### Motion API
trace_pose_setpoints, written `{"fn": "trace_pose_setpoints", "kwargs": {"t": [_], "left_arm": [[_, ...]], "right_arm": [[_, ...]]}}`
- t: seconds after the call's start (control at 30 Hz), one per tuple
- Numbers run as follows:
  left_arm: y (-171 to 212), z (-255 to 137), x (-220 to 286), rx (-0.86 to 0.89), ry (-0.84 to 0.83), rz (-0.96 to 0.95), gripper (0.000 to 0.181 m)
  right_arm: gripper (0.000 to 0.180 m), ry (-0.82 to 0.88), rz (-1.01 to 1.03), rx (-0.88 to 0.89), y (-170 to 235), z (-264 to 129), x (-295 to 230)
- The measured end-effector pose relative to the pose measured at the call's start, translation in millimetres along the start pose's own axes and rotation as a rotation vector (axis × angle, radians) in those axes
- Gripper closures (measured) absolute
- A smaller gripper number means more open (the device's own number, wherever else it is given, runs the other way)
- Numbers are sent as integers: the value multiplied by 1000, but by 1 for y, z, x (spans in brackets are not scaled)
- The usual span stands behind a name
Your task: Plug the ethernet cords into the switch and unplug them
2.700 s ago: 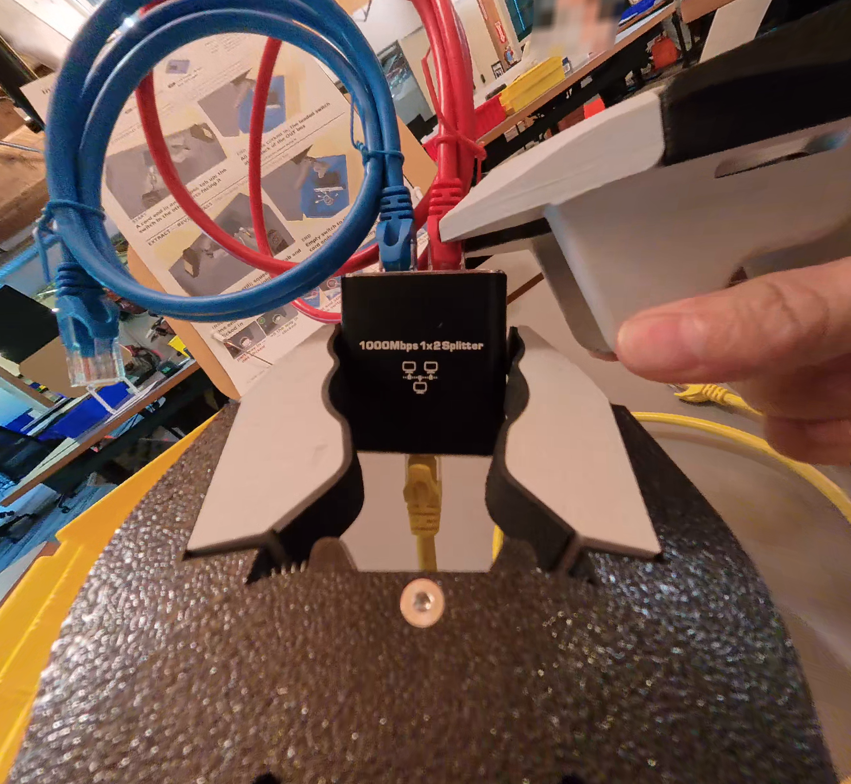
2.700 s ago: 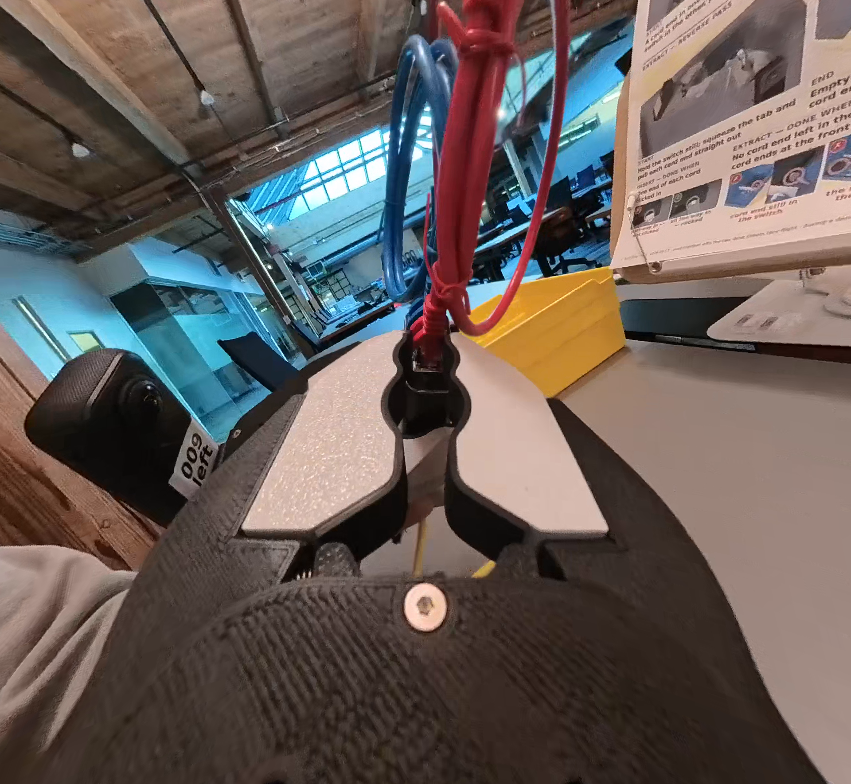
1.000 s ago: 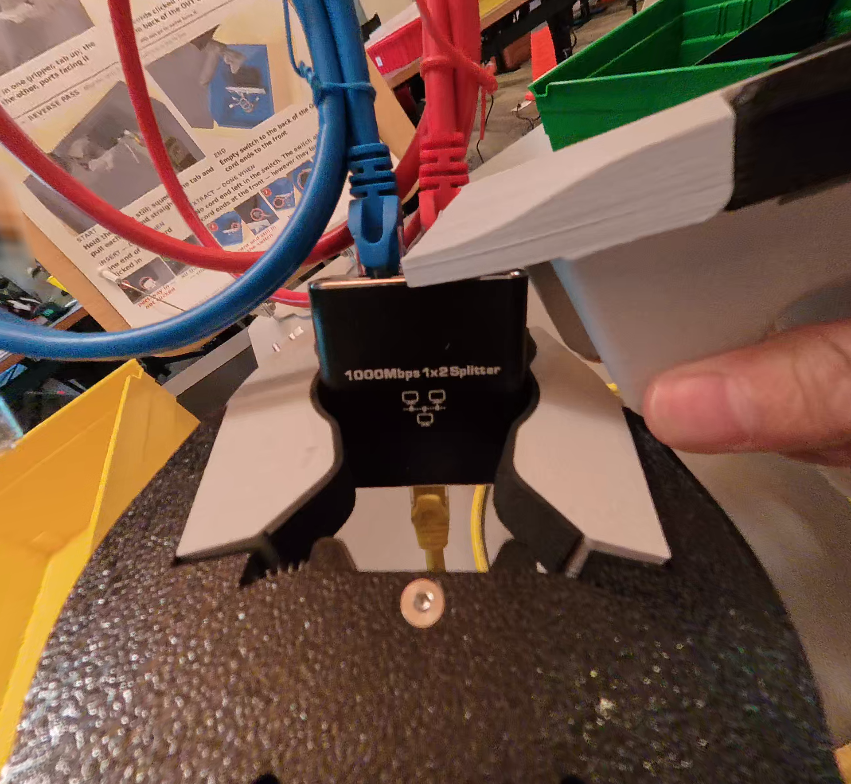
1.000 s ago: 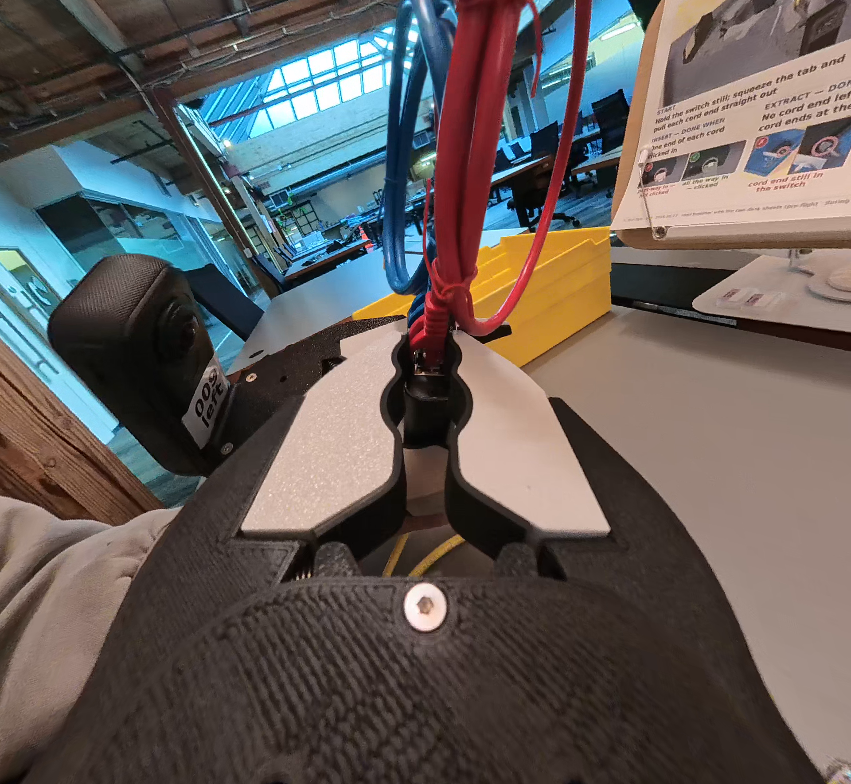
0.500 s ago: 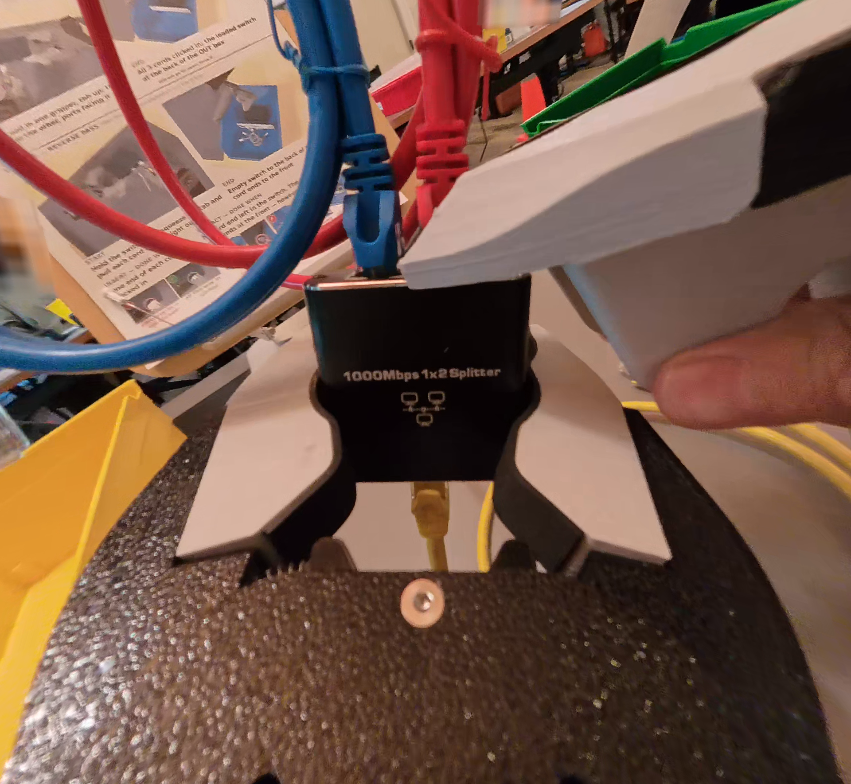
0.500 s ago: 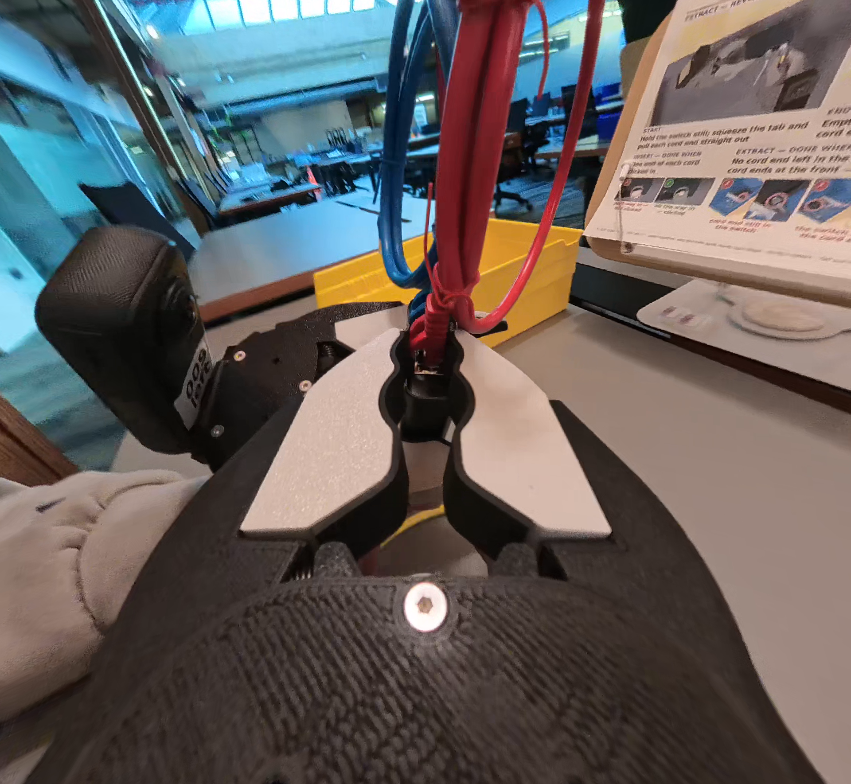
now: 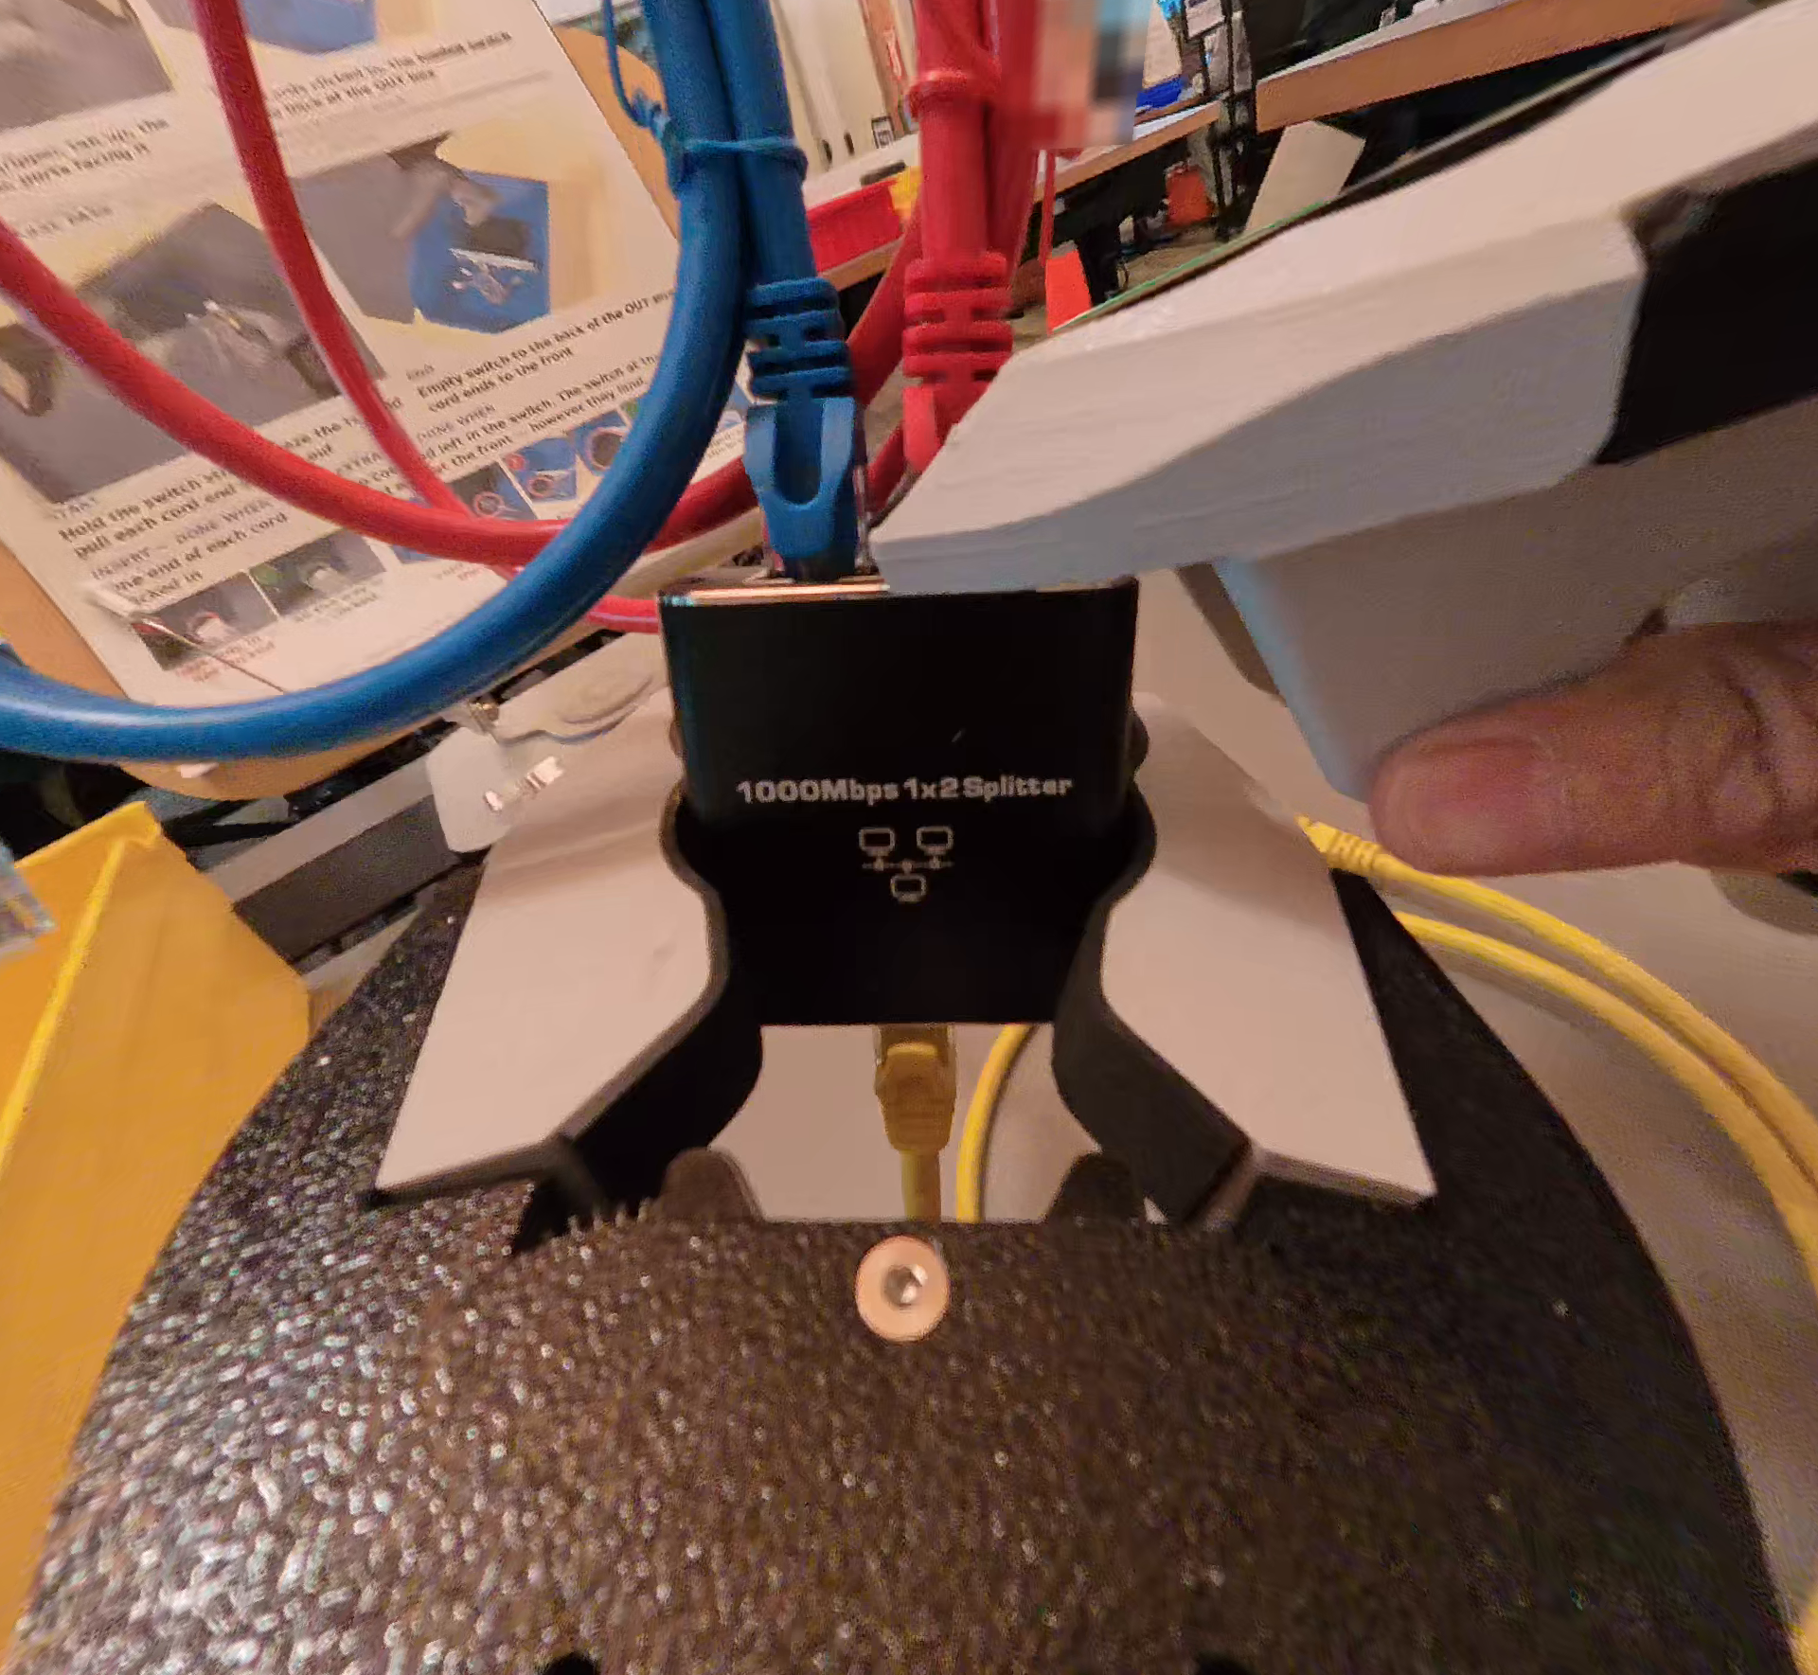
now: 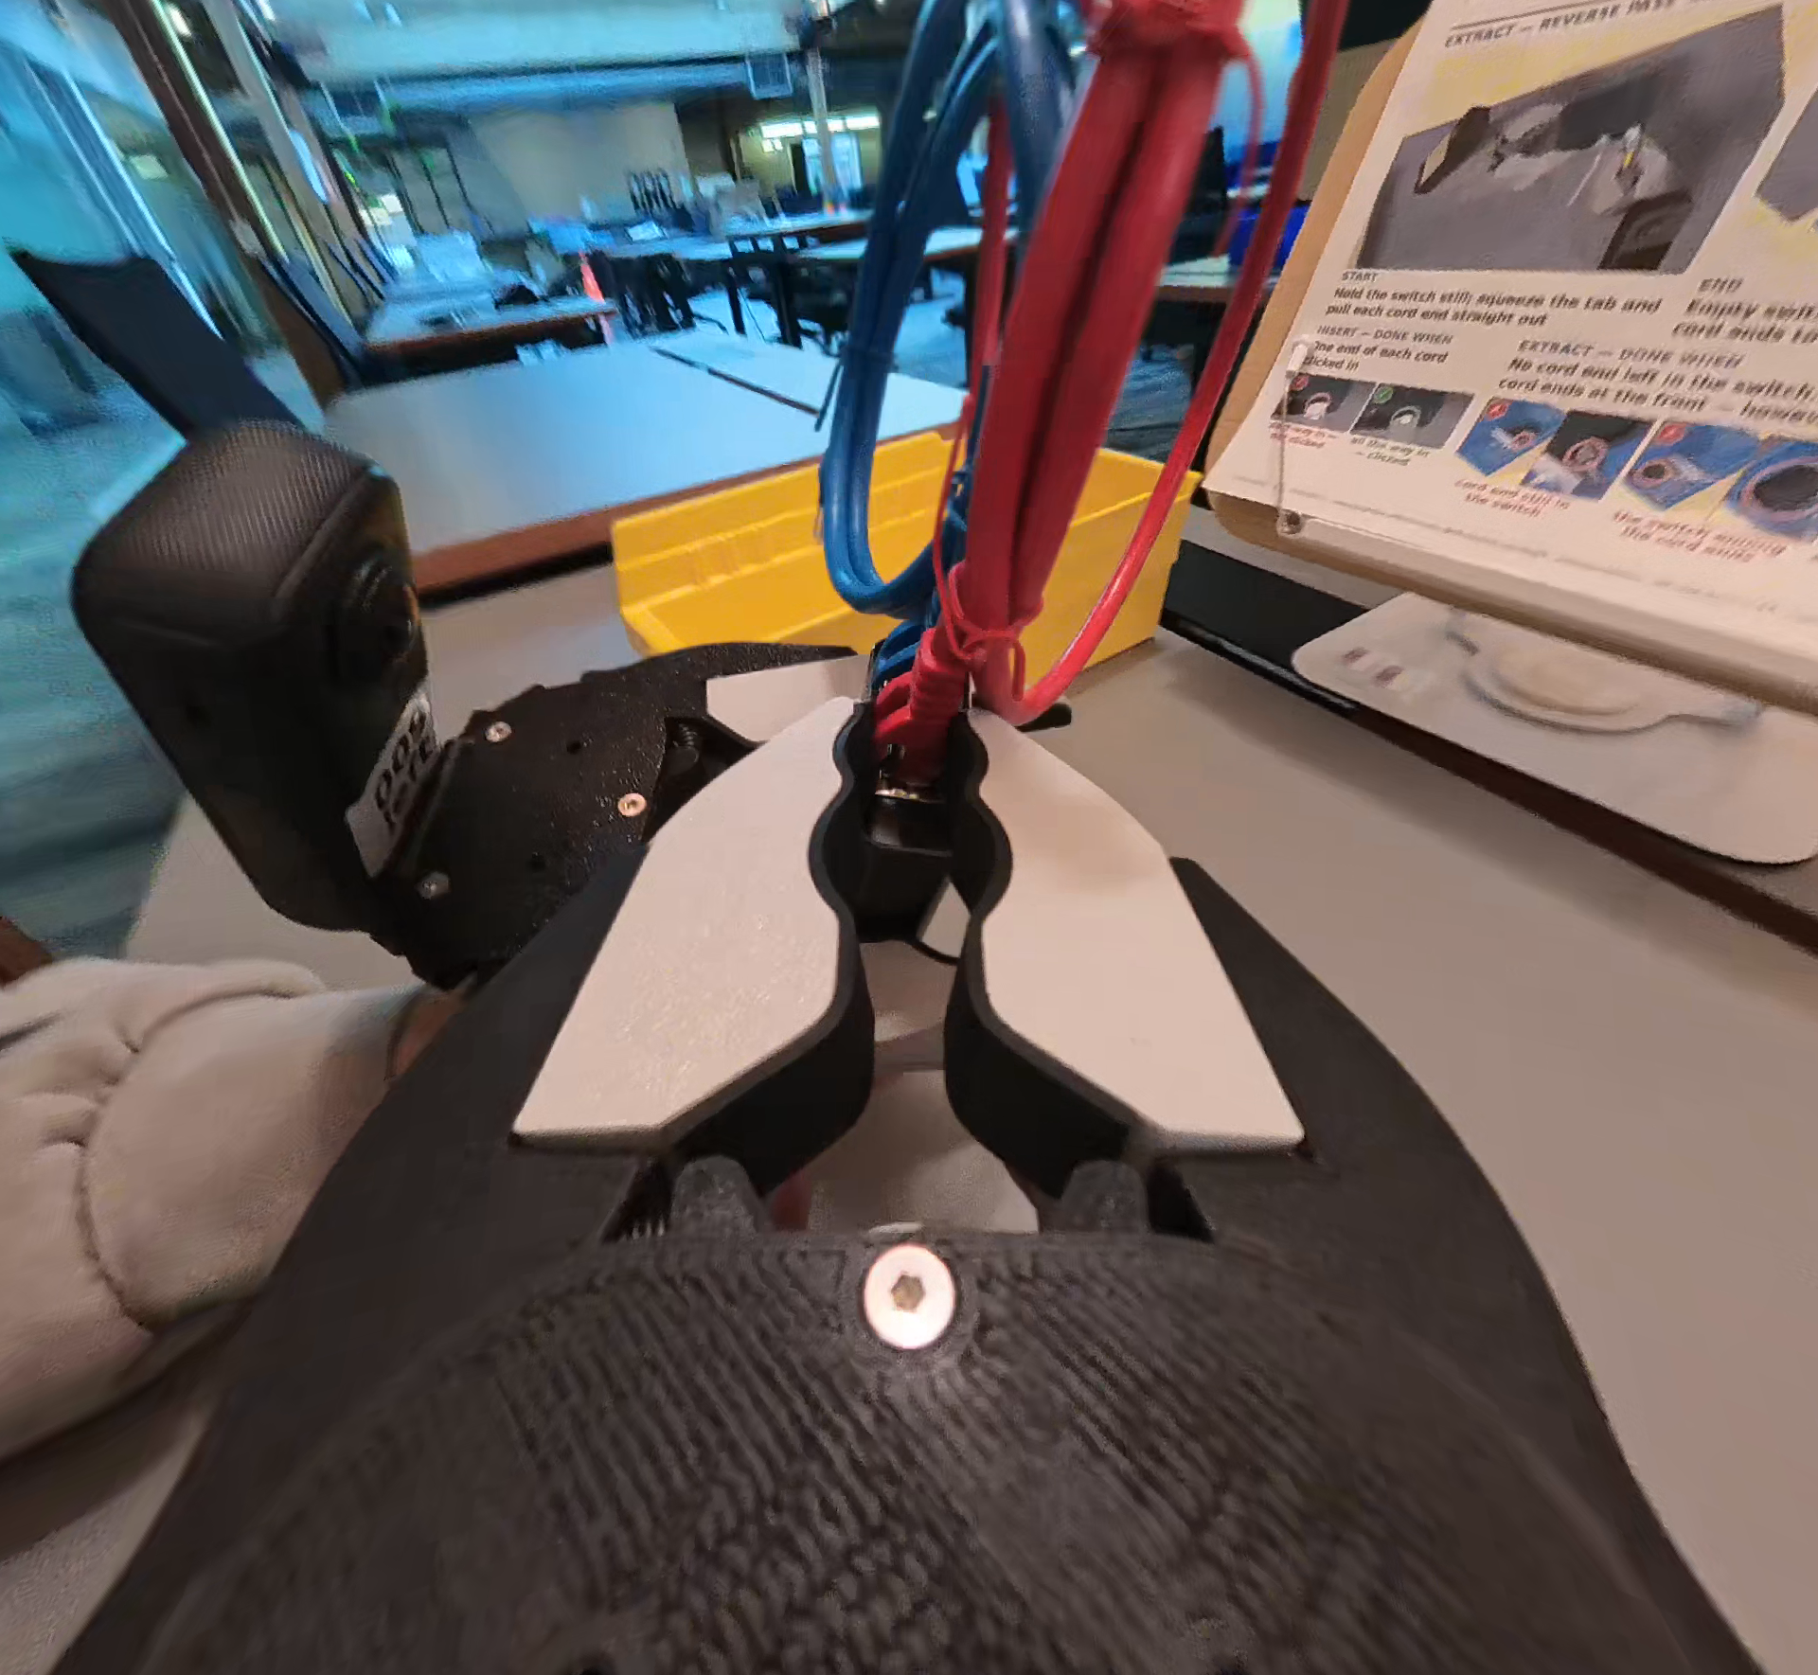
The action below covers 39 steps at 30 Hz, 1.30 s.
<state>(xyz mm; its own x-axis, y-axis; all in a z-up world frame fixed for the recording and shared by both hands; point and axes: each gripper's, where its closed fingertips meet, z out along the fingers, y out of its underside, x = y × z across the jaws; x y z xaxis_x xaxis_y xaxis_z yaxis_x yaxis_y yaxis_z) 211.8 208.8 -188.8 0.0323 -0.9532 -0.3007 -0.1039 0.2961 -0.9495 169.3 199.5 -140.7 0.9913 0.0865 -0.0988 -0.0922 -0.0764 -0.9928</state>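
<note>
The left gripper [image 7: 905, 851] is clamped on the switch [image 7: 900, 801], a small black box held upright between its two grey fingers [image 7: 580, 998], off the grey table [image 8: 1476, 1087]. On the far end of the switch a blue cord [image 7: 802, 457] is plugged into the left port, its cable looping up and round to the left. Just to its right the red cord [image 7: 954, 329] runs down to the other port, where the right gripper [image 8: 910, 801] comes in from the right and closes on the red plug right at the switch's edge; in the right wrist view its fingers pinch that plug, with the red cable rising straight up beside the blue loop. A yellow cord [image 7: 910, 1097] is plugged into the near end of the switch and trails off to the right over the table. A yellow bin [image 8: 748, 546] sits on the far left of the table, and an instruction sheet [image 8: 1574, 251] stands at the far right.
</note>
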Motion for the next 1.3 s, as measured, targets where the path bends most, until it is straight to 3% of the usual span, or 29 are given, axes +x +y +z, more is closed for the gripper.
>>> {"fn": "trace_pose_setpoints", "kwargs": {"t": [0.17,0.3,0.57,0.93,1.3], "left_arm": [[-4,-3,-1,12,-31,58,105],[-6,-3,7,34,54,-49,102],[-3,-4,-4,9,-49,59,105],[-25,-18,-14,81,-184,244,106],[-32,-23,-17,100,-229,291,106]], "right_arm": [[165,-16,-37,-12,-2,-4,-3],[166,-26,-35,-18,-3,-4,-2],[165,-33,-33,-23,-1,-2,-5],[166,-224,39,213,-17,-12,-22],[165,-231,9,262,-22,-14,-27]]}}
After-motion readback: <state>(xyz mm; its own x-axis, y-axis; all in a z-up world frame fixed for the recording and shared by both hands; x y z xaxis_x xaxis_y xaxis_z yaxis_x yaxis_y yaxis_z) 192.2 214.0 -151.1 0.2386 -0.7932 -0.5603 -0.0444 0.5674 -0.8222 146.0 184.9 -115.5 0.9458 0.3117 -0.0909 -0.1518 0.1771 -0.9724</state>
